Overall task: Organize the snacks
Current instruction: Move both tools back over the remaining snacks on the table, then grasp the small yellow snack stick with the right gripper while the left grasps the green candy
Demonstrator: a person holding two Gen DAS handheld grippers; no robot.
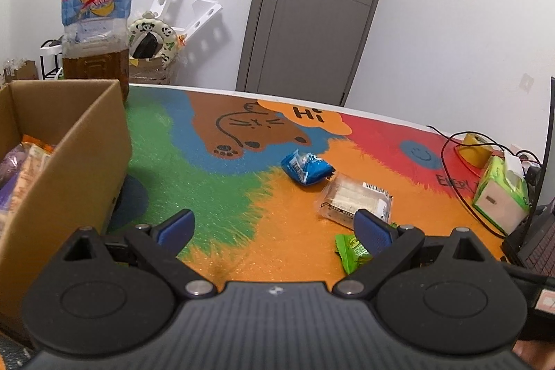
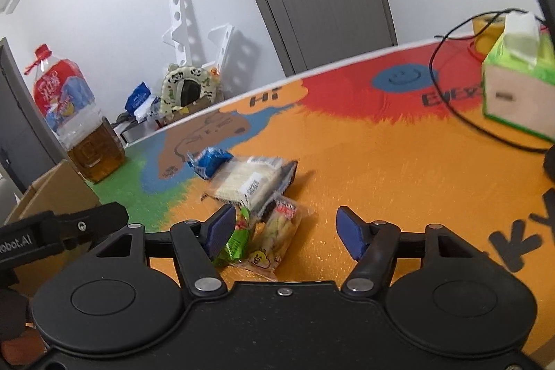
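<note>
A cardboard box (image 1: 79, 141) with several snack packs inside stands at the left; it also shows in the right wrist view (image 2: 45, 193). On the colourful mat lie a blue snack pack (image 1: 307, 168) (image 2: 208, 162), a clear pack of white wafers (image 1: 353, 198) (image 2: 249, 182), a green pack (image 1: 352, 252) (image 2: 237, 240) and a yellow snack pack (image 2: 277, 238). My left gripper (image 1: 274, 227) is open and empty, over the mat beside the box. My right gripper (image 2: 284, 231) is open and empty, just above the yellow and green packs.
A large iced tea bottle (image 1: 97, 16) (image 2: 83, 127) stands behind the box. A green tissue box (image 1: 503, 193) (image 2: 517, 85), a yellow tape roll (image 1: 475, 148) and black cables (image 2: 451, 106) sit at the right. A laptop (image 1: 534, 238) lies at the right edge.
</note>
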